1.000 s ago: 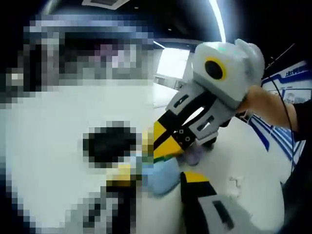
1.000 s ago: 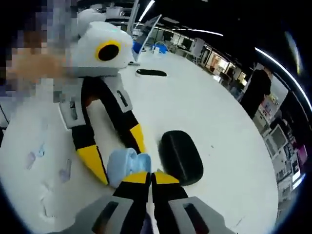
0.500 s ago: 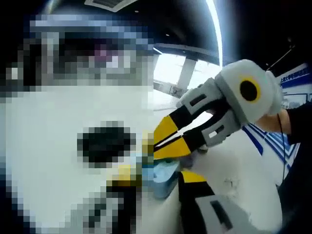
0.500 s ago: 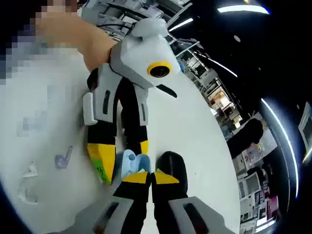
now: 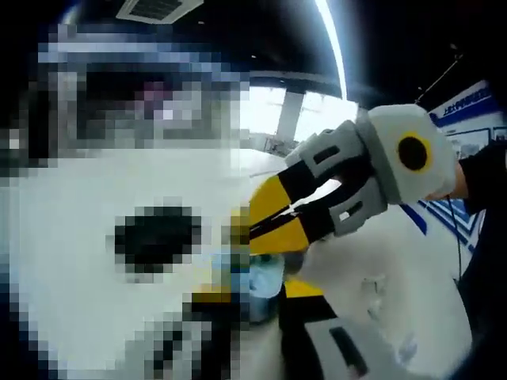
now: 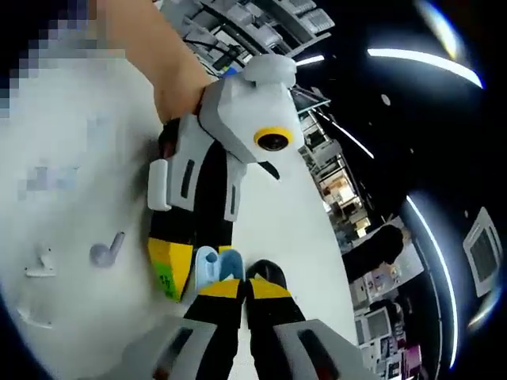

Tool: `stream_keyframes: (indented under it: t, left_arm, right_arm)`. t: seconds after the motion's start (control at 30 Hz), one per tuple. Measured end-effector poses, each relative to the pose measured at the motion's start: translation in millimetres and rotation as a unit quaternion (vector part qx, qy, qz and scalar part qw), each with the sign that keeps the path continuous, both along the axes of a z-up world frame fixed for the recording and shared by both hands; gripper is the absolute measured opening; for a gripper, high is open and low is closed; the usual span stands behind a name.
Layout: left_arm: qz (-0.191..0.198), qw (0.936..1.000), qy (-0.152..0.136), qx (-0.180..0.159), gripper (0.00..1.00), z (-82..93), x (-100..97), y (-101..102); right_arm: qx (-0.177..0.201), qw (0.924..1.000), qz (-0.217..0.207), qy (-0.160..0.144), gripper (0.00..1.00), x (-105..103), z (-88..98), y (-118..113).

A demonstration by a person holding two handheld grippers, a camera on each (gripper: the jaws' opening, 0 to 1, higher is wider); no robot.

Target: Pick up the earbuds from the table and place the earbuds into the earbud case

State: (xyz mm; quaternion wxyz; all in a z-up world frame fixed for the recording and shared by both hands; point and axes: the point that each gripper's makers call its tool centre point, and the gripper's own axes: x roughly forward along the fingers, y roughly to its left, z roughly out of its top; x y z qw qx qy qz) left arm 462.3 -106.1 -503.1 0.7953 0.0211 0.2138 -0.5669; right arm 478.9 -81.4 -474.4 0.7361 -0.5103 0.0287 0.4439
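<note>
A light blue earbud case [image 6: 211, 265] sits open between the yellow tips of my left gripper [image 6: 200, 264], which is shut on it. In the left gripper view the earbud case [image 5: 266, 279] shows just above my left gripper [image 5: 257, 294]. My right gripper [image 6: 245, 286] is shut, its tips right over the case, and I see nothing between them. It reaches in from the right as the right gripper [image 5: 265, 227] in the left gripper view. A lilac earbud [image 6: 108, 252] and a white earbud [image 6: 40, 268] lie on the white table [image 6: 71, 214].
A black oval object [image 6: 274, 279] lies on the table right beside the case. Small white earbuds [image 5: 372, 288] lie on the table under the right hand. A person's hand [image 6: 170, 75] holds the left gripper. Shelves and a standing person are far behind.
Both views have rolled and tilted with the hands. The right gripper's shut tips stay over the case and its body now lies flatter. The left gripper still holds the case.
</note>
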Motion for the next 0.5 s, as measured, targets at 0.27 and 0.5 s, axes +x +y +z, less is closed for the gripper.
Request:
stream_keyframes:
  t: [0.27,0.5]
  left_arm:
    - [-0.014,0.9994,-0.032,-0.004,0.19,29.3,-18.9,0.9]
    - [-0.022,0.9976,-0.065,-0.008,0.19,61.5,-64.8,3.1]
  right_arm:
    - [0.017,0.9998,0.0,-0.013,0.02,-18.0,28.3,0.5]
    - [0.021,0.999,0.014,-0.038,0.02,-66.5,59.5,2.4]
